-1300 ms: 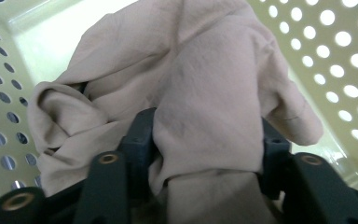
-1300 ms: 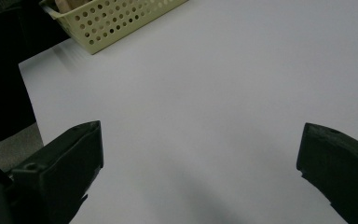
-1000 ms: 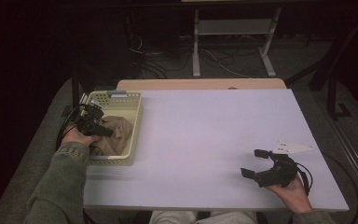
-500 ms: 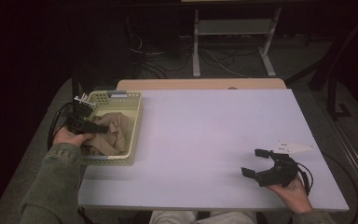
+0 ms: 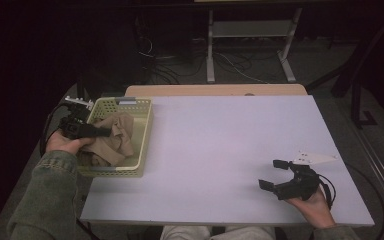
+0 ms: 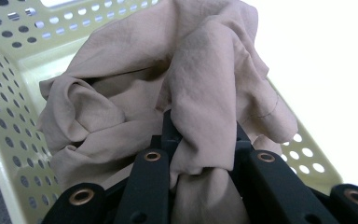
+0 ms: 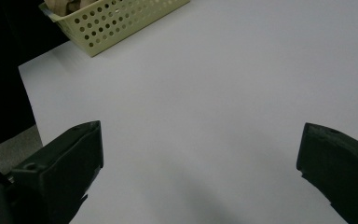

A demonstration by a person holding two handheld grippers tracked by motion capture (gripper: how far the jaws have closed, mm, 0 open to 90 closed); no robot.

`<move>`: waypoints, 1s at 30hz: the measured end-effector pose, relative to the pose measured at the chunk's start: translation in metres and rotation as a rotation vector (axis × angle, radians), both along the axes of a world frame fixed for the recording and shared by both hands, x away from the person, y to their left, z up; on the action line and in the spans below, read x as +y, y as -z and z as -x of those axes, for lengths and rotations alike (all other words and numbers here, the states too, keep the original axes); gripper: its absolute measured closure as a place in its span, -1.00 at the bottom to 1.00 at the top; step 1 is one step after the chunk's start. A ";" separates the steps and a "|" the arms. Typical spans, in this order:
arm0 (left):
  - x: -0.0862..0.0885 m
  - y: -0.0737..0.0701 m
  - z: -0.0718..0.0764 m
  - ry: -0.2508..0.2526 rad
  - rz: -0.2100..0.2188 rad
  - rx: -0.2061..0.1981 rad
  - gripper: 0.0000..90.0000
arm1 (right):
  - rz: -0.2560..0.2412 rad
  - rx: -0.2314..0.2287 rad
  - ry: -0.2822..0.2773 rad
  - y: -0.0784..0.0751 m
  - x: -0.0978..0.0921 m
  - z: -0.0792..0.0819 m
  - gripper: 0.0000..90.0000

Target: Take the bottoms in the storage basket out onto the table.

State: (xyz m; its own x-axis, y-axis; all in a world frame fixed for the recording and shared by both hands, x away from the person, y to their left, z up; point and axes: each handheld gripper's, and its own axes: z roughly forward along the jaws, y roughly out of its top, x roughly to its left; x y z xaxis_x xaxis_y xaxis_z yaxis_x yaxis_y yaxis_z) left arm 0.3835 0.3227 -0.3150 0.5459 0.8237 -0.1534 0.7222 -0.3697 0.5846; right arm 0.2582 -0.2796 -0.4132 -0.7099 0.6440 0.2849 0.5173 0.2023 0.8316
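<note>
- The right hand-held gripper (image 5: 275,175) rests low at the near right of the surface (image 5: 220,145), its jaws spread wide with nothing between them.
- The left hand-held gripper (image 5: 109,133) is clamped on 1 beige cloth (image 6: 177,88).
- The cloth lies bunched inside 1 pale yellow perforated basket (image 5: 145,135) at the surface's left edge.
</note>
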 end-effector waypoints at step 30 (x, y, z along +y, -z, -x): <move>-0.019 -0.068 -0.001 0.091 -0.002 -0.069 0.67 | -0.011 0.001 -0.005 0.000 -0.002 0.000 -1.00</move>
